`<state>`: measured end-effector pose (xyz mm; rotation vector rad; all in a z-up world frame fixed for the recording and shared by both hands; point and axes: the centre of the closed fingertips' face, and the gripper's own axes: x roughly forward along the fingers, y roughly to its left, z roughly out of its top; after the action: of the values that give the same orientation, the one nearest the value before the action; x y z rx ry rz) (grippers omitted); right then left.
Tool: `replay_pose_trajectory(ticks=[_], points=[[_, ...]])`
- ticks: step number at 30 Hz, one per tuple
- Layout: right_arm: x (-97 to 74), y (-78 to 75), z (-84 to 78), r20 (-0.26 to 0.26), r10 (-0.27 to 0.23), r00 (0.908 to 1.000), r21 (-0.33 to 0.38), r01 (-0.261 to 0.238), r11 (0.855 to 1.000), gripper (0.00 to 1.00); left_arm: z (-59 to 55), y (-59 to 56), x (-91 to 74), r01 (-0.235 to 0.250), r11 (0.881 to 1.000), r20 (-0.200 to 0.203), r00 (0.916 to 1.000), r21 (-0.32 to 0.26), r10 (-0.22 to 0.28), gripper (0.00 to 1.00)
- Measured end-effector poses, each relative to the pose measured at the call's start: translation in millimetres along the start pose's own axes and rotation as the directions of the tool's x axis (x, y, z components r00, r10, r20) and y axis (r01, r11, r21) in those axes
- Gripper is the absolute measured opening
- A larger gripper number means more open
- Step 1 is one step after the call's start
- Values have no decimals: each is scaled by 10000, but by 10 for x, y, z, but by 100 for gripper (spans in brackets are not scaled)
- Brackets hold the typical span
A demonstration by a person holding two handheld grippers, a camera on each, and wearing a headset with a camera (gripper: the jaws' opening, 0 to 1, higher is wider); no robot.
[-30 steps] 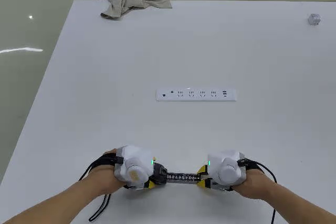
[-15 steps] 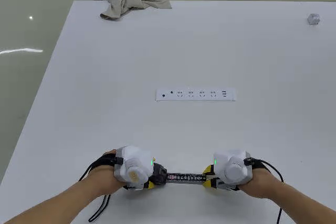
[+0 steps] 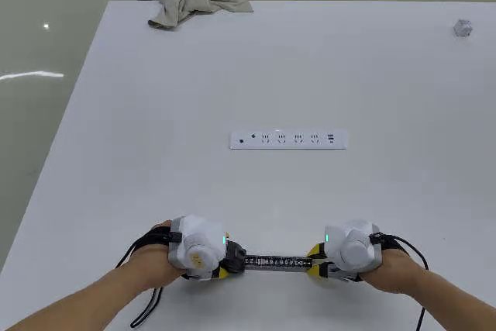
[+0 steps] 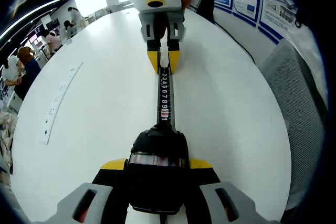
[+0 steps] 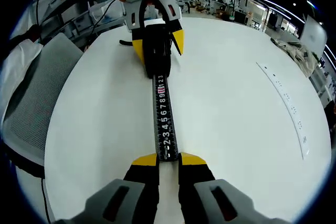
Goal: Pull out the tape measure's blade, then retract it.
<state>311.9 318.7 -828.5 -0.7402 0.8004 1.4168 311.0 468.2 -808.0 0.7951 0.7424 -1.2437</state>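
Findings at this moment. The left claw [image 4: 157,169] is pressed together around the black case [image 5: 156,51]. The case sits low and left of centre in the head view, on or just above the table [image 3: 310,67]; I cannot tell which. The right claw [image 5: 167,158] pinches the free end of the blade [image 4: 164,95] between its yellow tips. A short run of blade lies straight between the two claws, low over the table, along the bottom edge of the head view. The power strip [image 3: 288,140] lies at mid-frame, well apart from the work.

Assessment: I judge the pull-out to be under way, with retraction not yet begun.

Risks noted:
- The right claw's hold is narrow, on the blade end alone. If it slips under spring tension, the blade will snap back into the case uncontrolled.
- If I swing the right claw off the blade's line, the blade may twist or kink.
- If the case rolls in the left claw, the blade mouth turns and the blade may bind.
- Letting go outright for the retraction invites whip; walking the end back would be safer.
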Motion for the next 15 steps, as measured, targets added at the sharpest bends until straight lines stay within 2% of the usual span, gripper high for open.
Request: replay_pose_trajectory(ticks=[15], points=[[-162,-43,-220,-181,-140,9997,252,145,9996,12,-12,3,12,2,10000,-7,10000,-12,-2,38]])
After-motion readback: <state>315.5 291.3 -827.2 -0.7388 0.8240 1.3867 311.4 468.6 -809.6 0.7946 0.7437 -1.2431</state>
